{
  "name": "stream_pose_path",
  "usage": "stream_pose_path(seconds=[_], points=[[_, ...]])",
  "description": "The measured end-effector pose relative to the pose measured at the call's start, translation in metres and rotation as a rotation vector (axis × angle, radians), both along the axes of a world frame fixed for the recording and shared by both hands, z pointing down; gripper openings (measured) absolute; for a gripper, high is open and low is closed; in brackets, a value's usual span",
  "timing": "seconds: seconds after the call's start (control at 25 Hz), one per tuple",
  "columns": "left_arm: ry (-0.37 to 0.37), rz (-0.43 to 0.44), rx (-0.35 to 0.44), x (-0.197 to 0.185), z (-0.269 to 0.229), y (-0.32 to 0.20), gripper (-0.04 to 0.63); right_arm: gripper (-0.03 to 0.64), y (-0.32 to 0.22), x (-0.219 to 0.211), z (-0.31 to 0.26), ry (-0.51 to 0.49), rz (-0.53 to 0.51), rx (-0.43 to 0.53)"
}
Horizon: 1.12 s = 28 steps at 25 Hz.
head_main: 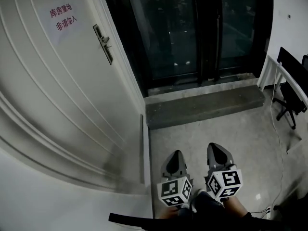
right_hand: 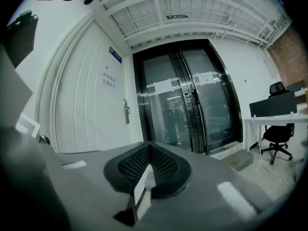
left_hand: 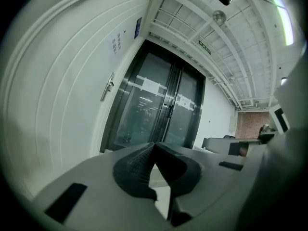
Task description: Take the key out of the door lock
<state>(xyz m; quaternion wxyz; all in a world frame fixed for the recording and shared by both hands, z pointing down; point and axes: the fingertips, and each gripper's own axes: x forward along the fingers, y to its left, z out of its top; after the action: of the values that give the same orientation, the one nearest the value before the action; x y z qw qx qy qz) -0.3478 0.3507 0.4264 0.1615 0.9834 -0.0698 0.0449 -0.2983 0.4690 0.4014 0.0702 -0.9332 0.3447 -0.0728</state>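
Observation:
The white door (head_main: 53, 95) fills the left side, with a sign in red characters high on it. Its handle and lock plate (head_main: 103, 43) sit near the door's right edge, also seen as the handle (left_hand: 108, 86) and the handle (right_hand: 126, 111). A key is too small to make out. My left gripper (head_main: 176, 154) and right gripper (head_main: 217, 147) are held low, side by side over the floor, far from the lock. The left gripper (left_hand: 153, 146) and right gripper (right_hand: 149, 146) each have their jaws together, with nothing between them.
Dark glass double doors (head_main: 192, 28) stand right of the white door, with a grey stone step (head_main: 202, 107) in front. A white desk (head_main: 276, 76) and a black office chair (head_main: 288, 105) are at the right. A cable (head_main: 279, 143) runs along the floor.

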Motion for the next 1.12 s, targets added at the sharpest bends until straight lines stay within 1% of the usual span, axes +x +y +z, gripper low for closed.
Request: stream_pose_path(seconds=[0.08, 0.2, 0.32, 0.44, 0.64, 0.8, 1.0, 1.12], points=[[-0.008, -0.002, -0.001, 0.019, 0.005, -0.007, 0.000, 0.002, -0.008, 0.020, 0.004, -0.005, -0.007, 0.000], [-0.011, -0.034, 0.009, 0.054, 0.008, -0.024, 0.000, 0.002, -0.025, 0.058, 0.006, -0.003, -0.028, 0.000], [0.003, -0.070, 0.016, 0.095, -0.001, -0.040, 0.000, 0.002, -0.040, 0.101, -0.003, 0.013, -0.058, 0.005], [0.029, -0.089, 0.029, 0.137, -0.017, -0.044, 0.000, 0.002, -0.046, 0.144, -0.016, 0.036, -0.076, 0.006], [0.052, -0.071, 0.042, 0.200, -0.026, -0.038, 0.000, 0.002, -0.047, 0.207, -0.023, 0.040, -0.084, 0.015], [0.053, -0.087, 0.053, 0.230, -0.024, -0.039, 0.000, 0.002, -0.046, 0.239, -0.017, 0.021, -0.086, 0.016], [0.060, -0.089, 0.020, 0.256, -0.021, -0.047, 0.000, 0.002, -0.053, 0.266, -0.012, 0.012, -0.096, 0.022], [0.052, -0.105, 0.021, 0.267, -0.017, -0.061, 0.000, 0.002, -0.068, 0.279, -0.008, 0.004, -0.104, 0.017]])
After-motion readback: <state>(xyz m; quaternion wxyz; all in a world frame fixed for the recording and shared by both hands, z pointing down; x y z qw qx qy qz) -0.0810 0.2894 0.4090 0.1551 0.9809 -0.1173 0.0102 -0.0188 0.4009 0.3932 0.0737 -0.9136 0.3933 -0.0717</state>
